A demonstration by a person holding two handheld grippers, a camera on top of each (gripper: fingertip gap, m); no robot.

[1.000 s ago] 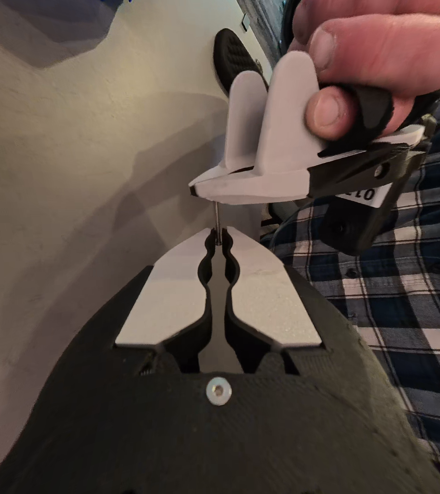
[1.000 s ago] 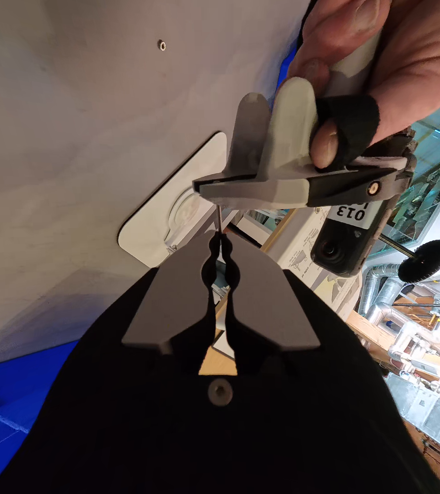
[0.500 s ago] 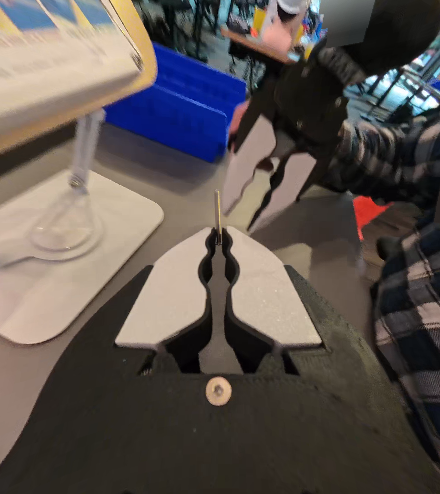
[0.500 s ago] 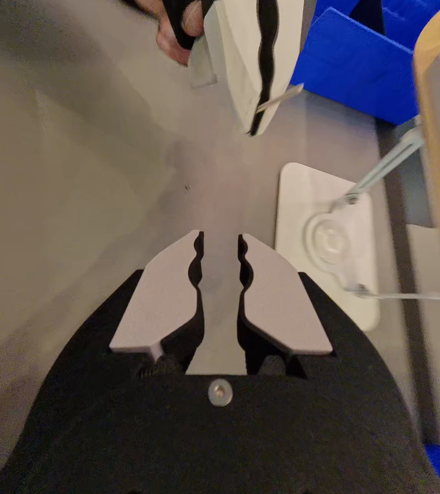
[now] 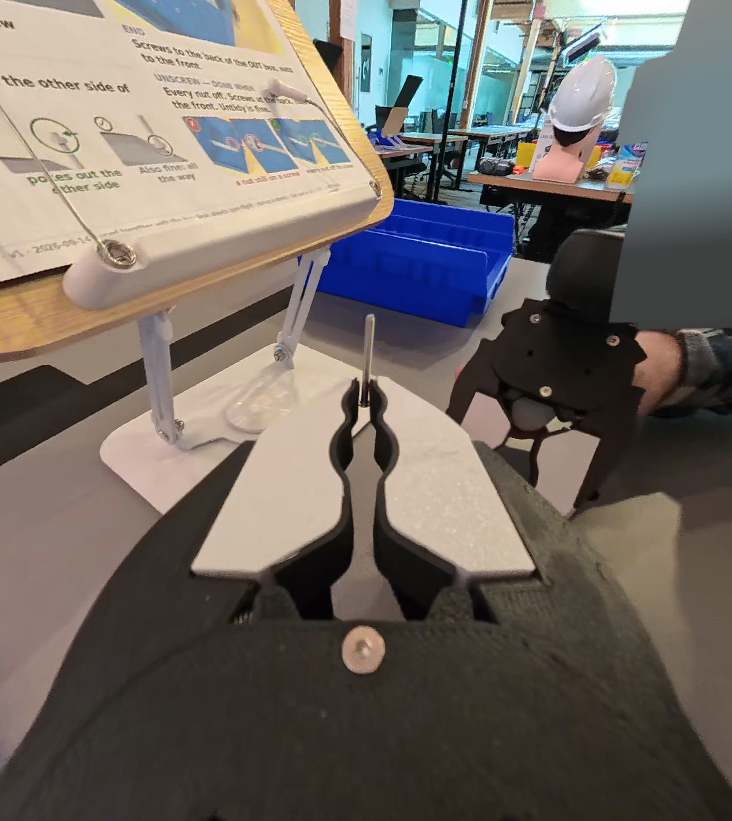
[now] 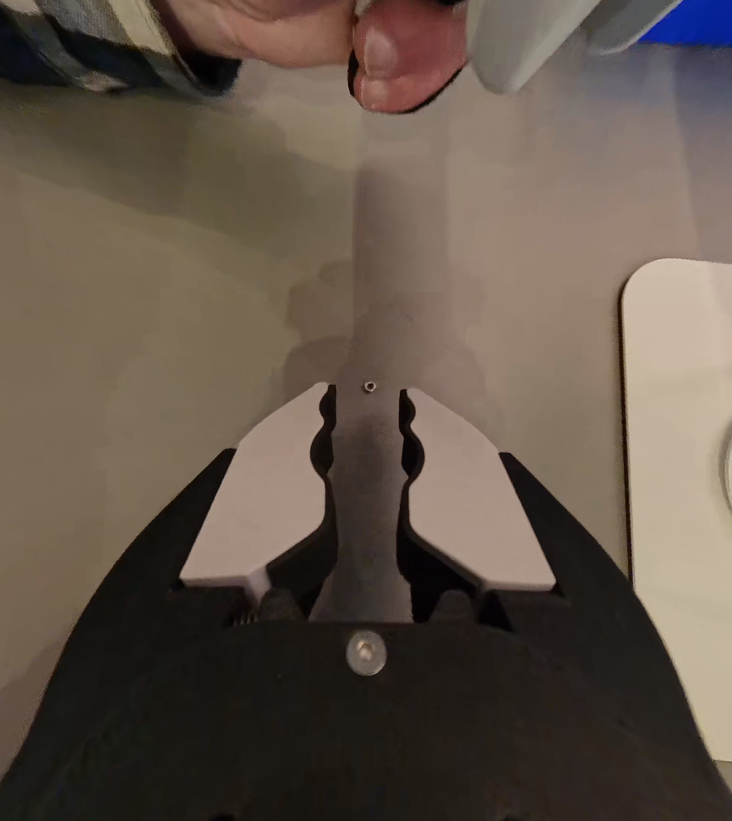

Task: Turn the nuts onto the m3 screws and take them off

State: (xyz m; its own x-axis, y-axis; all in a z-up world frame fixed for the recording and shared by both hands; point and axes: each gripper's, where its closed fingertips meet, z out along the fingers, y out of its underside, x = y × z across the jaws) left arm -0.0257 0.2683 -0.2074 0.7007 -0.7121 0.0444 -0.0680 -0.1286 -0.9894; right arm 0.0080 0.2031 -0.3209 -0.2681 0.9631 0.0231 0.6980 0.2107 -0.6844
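Note:
My left gripper [image 5: 364, 391] is shut on a thin metal screw [image 5: 369, 351] that stands upright out of the fingertips. My right gripper [image 6: 367, 391] is open and points down at the grey table [image 6: 133, 288]. A small metal nut [image 6: 369, 386] lies on the table just beyond its fingertips, between them and touching neither. In the left wrist view the right gripper [image 5: 550, 400] shows from behind at the right, held by a hand, its fingers down near the table. The hand [image 6: 355, 49] on the left gripper shows at the top of the right wrist view.
A tilted wooden board with an instruction sheet [image 5: 133, 146] stands on a white base plate [image 5: 146, 453], seen also in the right wrist view [image 6: 702, 444]. A blue bin [image 5: 422, 266] sits behind it. Far tables hold a dummy head with a white hard hat [image 5: 577, 115]. The gap from one gripper's tips to the other's is roughly 12 centimeters.
The two grippers have parted. The right gripper let go of the screw's end, opened and swung down over the nut on the table. The left gripper kept the screw and turned level.

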